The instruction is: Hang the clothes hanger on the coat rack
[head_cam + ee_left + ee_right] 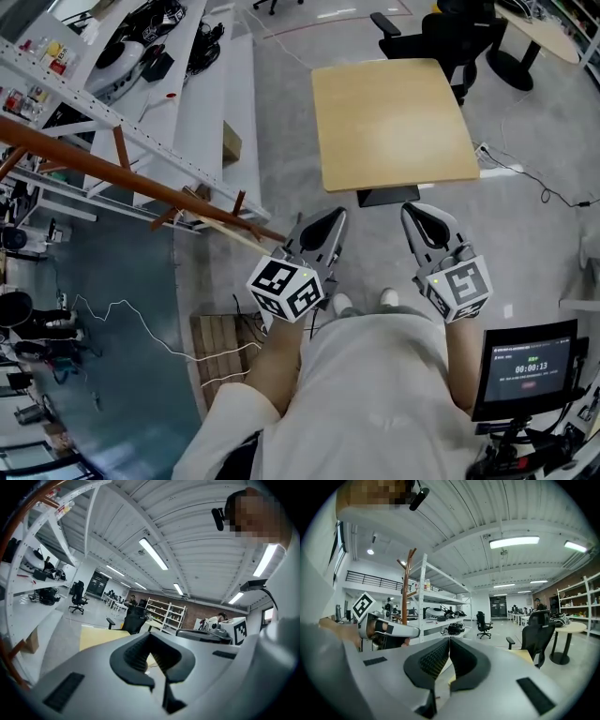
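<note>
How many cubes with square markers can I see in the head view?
2. One cube is on the left gripper, lower centre; the other cube is on the right gripper, to its right. None seems hidden.

Table point(394, 122) directly ahead of the person, with an office chair point(441, 37) behind its far edge. Shelving unit point(202, 94) to the left, the coat rack point(141, 178) just before it. Left gripper point(323, 225) and right gripper point(424, 217) side by side near the table's near edge, the left one next to the coat rack; screen point(528, 370) at the person's right.
</note>
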`<action>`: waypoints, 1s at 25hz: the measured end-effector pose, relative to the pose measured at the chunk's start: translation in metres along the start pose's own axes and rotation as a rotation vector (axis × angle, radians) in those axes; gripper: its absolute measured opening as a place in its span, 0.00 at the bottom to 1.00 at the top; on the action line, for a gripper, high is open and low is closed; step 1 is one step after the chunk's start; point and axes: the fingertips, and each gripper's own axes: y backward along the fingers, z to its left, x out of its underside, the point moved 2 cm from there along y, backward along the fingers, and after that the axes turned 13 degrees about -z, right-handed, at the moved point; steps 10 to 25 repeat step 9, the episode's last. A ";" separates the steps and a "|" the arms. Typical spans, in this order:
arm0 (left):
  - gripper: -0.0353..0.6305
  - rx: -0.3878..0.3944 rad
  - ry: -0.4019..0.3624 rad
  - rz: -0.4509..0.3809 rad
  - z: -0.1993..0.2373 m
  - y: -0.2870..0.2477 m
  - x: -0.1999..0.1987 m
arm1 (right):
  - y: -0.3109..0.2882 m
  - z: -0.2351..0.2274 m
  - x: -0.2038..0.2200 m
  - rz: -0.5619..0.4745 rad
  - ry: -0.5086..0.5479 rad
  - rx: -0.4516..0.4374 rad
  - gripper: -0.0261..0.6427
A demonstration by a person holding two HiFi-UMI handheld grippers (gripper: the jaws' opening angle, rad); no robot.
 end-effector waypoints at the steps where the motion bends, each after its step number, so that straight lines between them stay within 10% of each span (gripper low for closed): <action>1: 0.06 -0.011 0.014 -0.003 0.003 0.002 0.000 | -0.002 0.001 0.001 0.002 -0.003 -0.004 0.06; 25: 0.06 -0.080 0.032 -0.020 0.030 0.021 -0.005 | -0.025 0.017 0.007 0.009 -0.010 -0.060 0.06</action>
